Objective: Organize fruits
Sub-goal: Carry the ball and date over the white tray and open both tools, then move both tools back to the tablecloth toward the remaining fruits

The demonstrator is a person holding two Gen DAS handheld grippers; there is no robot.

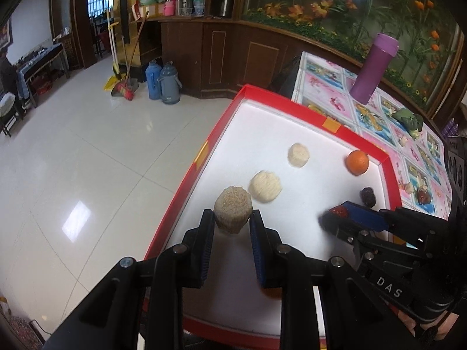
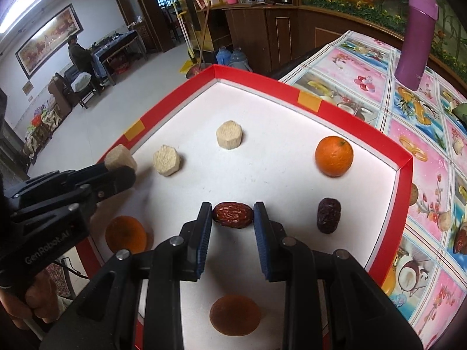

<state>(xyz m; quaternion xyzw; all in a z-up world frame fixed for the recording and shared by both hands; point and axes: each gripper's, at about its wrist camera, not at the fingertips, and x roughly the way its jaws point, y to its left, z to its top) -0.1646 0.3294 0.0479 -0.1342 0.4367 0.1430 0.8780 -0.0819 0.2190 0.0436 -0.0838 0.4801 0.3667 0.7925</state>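
1. Nearest in the red tray (image 2: pixel 404 172), a dried apricot (image 2: pixel 235 315) lies under the right gripper (image 2: pixel 233 215), another (image 2: pixel 126 234) beside it.
2. The right gripper's fingers clamp a red date (image 2: pixel 232 214) at mid-tray.
3. The left gripper (image 1: pixel 232 218) grips a brown cake (image 1: pixel 232 212) at the tray's left edge.
4. Farther in: two pale cakes (image 2: pixel 167 160) (image 2: pixel 229 134), a dark date (image 2: pixel 329 215), an orange (image 2: pixel 334 156) — all apart.
5. Beyond the tray, a purple flask (image 2: pixel 416 39) stands on the patterned cloth (image 2: pixel 353 67).

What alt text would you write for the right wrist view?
The right gripper holds a red date between its jaws over a red-rimmed white tray. An orange, a dark date and pale cakes lie beyond.
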